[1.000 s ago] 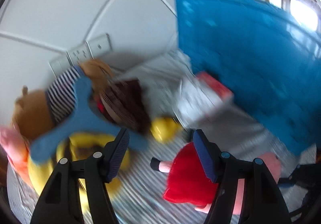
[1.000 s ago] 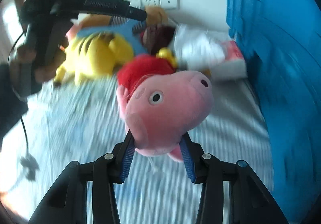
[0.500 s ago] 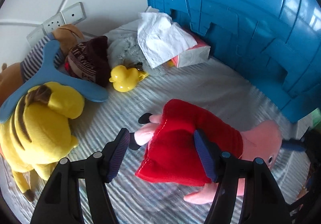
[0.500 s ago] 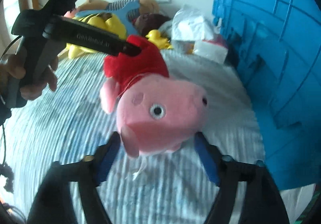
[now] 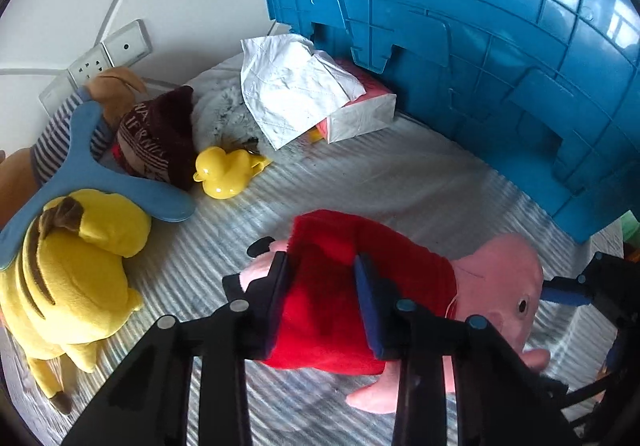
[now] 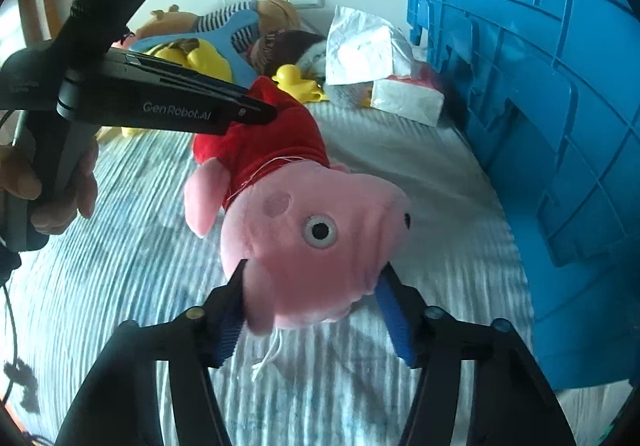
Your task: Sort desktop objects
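Note:
A pink pig plush point(image 5: 496, 286) in a red dress lies on its side on the striped cloth. My left gripper point(image 5: 322, 286) straddles the red dress from above. Its jaws are closing and the pads press into the fabric. In the right wrist view the black left gripper point(image 6: 244, 112) reaches in from the left onto the dress. My right gripper point(image 6: 312, 272) has the pig's head point(image 6: 320, 206) between its fingers. Its jaws are closing too, and the blue pads point(image 6: 394, 322) meet the sides of the head.
A big blue crate point(image 5: 480, 26) stands close on the right. At the back lie a tissue box point(image 5: 360, 118), a yellow duck point(image 5: 224, 174), a dark knitted hat point(image 5: 156, 138) and a blue boomerang point(image 5: 88, 174). A yellow plush point(image 5: 72, 274) lies left. A hand point(image 6: 60, 198) holds the left gripper.
The pig came down onto the cloth. My left gripper moved over it and narrowed onto the red dress. The right jaws spread wide, then narrowed around the head.

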Motion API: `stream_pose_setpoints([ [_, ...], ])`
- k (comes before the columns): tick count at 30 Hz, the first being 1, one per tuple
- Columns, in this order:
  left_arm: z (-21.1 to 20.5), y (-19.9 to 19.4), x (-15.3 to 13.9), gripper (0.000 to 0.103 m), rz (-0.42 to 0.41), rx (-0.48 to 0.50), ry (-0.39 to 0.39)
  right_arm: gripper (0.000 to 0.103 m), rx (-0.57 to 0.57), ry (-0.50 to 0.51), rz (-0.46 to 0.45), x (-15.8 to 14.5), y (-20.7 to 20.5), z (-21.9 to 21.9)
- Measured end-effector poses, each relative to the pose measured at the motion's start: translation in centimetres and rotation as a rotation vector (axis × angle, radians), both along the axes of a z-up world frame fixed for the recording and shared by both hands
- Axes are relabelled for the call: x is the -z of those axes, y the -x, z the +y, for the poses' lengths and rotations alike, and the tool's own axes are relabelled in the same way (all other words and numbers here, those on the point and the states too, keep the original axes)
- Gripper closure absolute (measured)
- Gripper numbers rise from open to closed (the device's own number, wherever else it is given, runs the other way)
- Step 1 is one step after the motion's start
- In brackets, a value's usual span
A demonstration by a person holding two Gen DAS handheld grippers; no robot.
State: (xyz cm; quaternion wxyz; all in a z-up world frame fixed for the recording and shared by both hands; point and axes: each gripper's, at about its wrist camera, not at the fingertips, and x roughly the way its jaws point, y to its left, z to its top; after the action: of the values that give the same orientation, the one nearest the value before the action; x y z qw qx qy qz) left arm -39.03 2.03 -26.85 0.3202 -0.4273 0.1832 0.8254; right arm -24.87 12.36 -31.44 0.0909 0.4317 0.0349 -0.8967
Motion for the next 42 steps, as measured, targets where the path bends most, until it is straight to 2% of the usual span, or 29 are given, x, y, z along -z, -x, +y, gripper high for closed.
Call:
stream_pose_setpoints([
  [1, -0.3, -0.2, -0.2, 0.076, 0.002, 0.001, -0.005, 0.046, -0.006, -0.002, 0.002, -0.1, -0.2, -0.1],
  [6, -1.1, -1.2, -1.0, 0.086, 0.025, -0.006, -0.001, 0.052, -0.055, -0.018, 0.042, -1.6, -1.2, -0.9],
  [7, -1.3, -1.4, -1.2, 0.087, 0.029, -0.009, -0.004, 0.056, -0.061, -0.014, 0.050, -1.9, -1.3, -1.1],
  [8, -1.6, -1.6, -1.3, 0.087, 0.027, -0.013, -0.010, 0.068, -0.069, -0.011, 0.053, -2.2, -1.4, -1.1],
  [12, -2.2, -1.8, -1.1, 0.094, 0.011, -0.031, -0.011, 0.073, -0.089, -0.044, 0.040, -2.4, -1.3, -1.5],
  [15, -2.7, -2.3, -1.4, 0.096, 0.010, -0.040, -0.031, 0.079, -0.086, -0.019, 0.013, -2.0, -1.6, -1.3],
  [16, -2.8, -2.5, -1.7, 0.096, 0.012, -0.037, -0.040, 0.102, -0.087, -0.016, 0.016, -2.1, -1.9, -1.3],
  [26, -3.4, -3.5, -2.8, 0.102, 0.028, -0.034, -0.051, 0.103, -0.095, -0.042, 0.028, -2.3, -2.9, -2.0],
  [27, -3.5, -3.7, -2.9, 0.102, 0.034, -0.036, -0.045, 0.101, -0.093, -0.045, 0.028, -2.3, -3.0, -2.0],
  [28, -3.6, -3.8, -3.0, 0.102, 0.039, -0.037, -0.039, 0.095, -0.086, -0.045, 0.025, -2.2, -3.0, -2.0],
  [30, -3.8, -3.9, -3.1, 0.102, 0.033, -0.033, -0.026, 0.055, -0.082, -0.027, 0.022, -2.0, -3.2, -2.1],
  [31, -3.8, -4.0, -3.0, 0.102, 0.033, -0.036, -0.011, 0.020, -0.080, -0.018, 0.020, -1.9, -3.3, -2.1],
  [32, -3.9, -4.0, -2.7, 0.102, 0.030, -0.037, -0.001, 0.012, -0.085, -0.016, 0.037, -2.0, -3.6, -2.2],
  [36, -4.5, -3.9, -1.9, 0.102, 0.019, -0.038, 0.015, 0.012, -0.105, -0.027, 0.073, -2.1, -4.4, -3.3],
  [39, -5.2, -3.4, -1.4, 0.102, -0.015, -0.040, -0.012, 0.012, -0.096, -0.065, 0.073, -1.6, -4.2, -4.2],
  [42, -5.6, -3.3, -1.1, 0.102, -0.054, -0.030, -0.044, 0.021, -0.085, -0.096, 0.081, -1.2, -4.0, -4.8],
])
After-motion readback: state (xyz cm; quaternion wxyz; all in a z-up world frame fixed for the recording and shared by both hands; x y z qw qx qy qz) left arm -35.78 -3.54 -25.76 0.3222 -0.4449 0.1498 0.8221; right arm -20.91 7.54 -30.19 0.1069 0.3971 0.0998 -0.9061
